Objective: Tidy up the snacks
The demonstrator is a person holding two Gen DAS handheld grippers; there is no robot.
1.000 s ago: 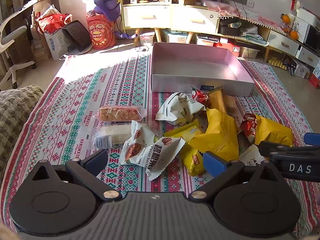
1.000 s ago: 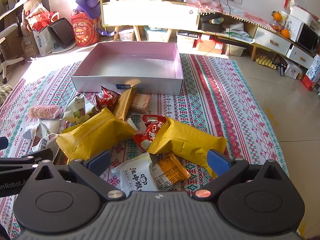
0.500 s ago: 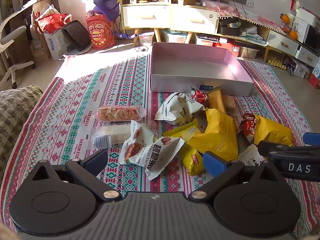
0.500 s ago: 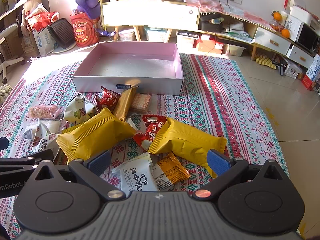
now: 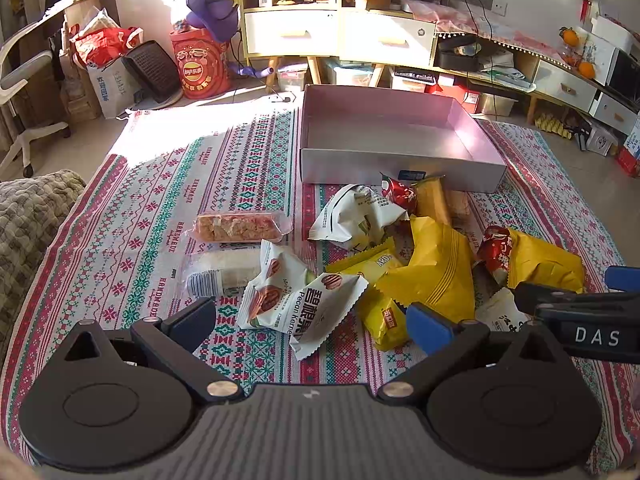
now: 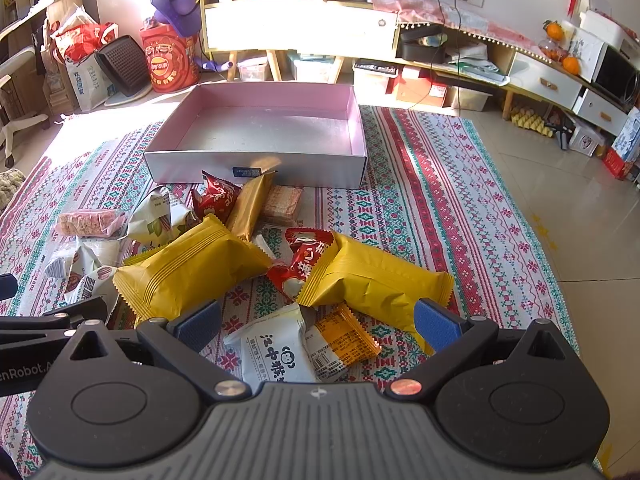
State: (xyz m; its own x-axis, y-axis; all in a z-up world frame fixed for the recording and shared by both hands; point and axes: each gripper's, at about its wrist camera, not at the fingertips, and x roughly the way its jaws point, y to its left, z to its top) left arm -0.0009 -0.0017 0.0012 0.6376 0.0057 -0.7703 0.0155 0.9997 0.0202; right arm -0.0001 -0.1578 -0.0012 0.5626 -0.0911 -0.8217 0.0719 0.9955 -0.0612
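Note:
Several snack packets lie heaped on a patterned cloth [image 5: 132,216] in front of an empty pink box [image 5: 392,136] [image 6: 260,128]. Two big yellow packets [image 6: 192,268] [image 6: 376,280] sit at the middle, red packets [image 6: 304,264] between them. A white pecan packet [image 5: 316,308] lies just ahead of my left gripper [image 5: 312,320], which hovers open and holds nothing. My right gripper [image 6: 316,326] is open too, above a white packet [image 6: 276,352] and an orange one [image 6: 344,340]. A pink bar [image 5: 236,226] lies at the left.
Beyond the cloth stand shelves and drawers [image 5: 340,32], a red bucket [image 5: 198,66], bags and a chair [image 5: 20,80]. A grey blanket [image 5: 28,216] borders the cloth's left edge. Tiled floor [image 6: 580,216] lies to the right of the cloth.

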